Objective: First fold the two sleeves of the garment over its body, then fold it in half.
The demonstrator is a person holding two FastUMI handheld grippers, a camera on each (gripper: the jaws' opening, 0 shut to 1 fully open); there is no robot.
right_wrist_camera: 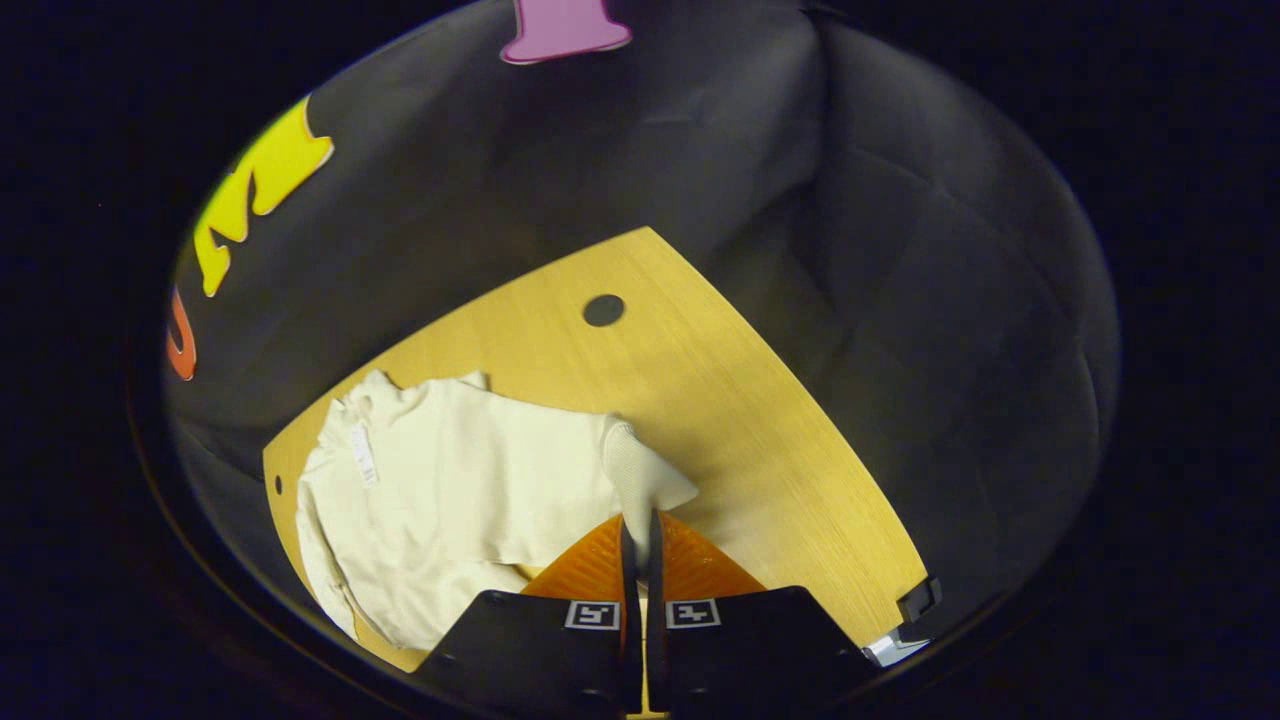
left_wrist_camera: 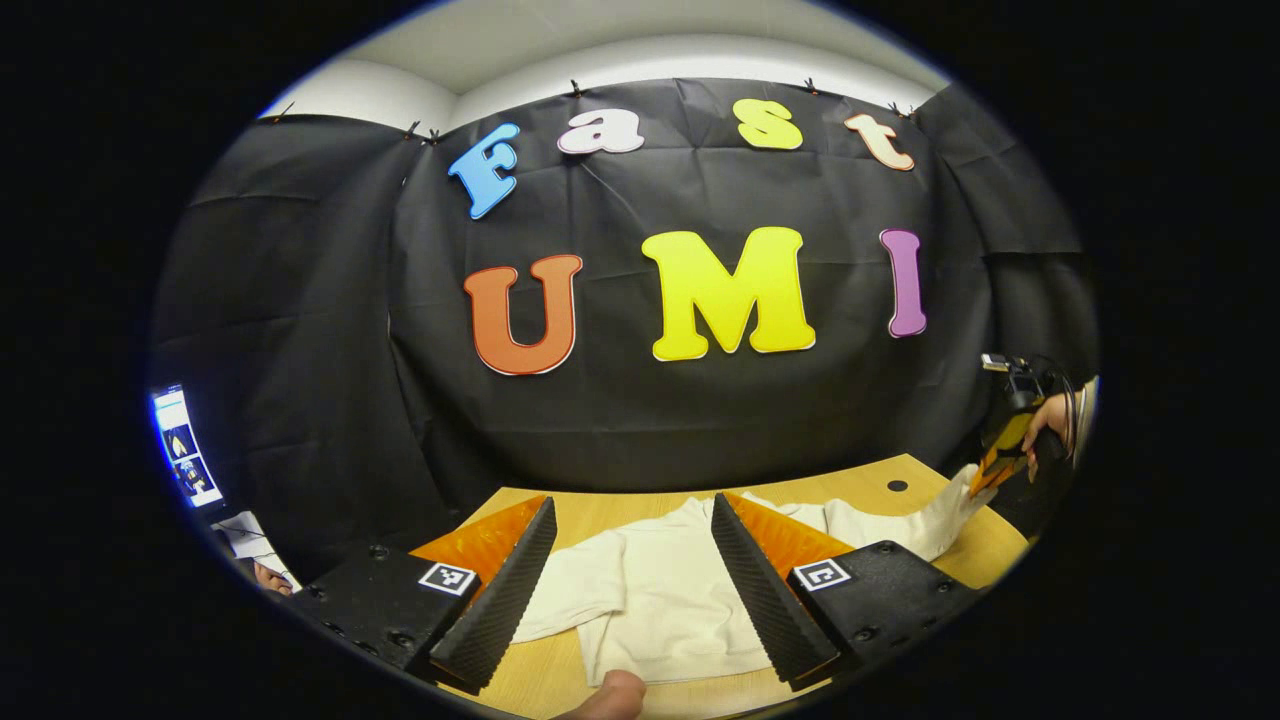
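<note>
Black cloth backs a wooden worktop where a cream garment lies flat. From the left gripper view, the left hand-held gripper hangs wide open above the garment's body, gripping nothing; far right, a hand lifts one sleeve. From the right gripper view, the right hand-held gripper is pinched closed on that sleeve's cuff, with bare wood to the right up to the worktop's curved edge.

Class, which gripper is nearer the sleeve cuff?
Right. The right gripper is shut on the cuff; the left gripper hangs open over the garment's body.
</note>
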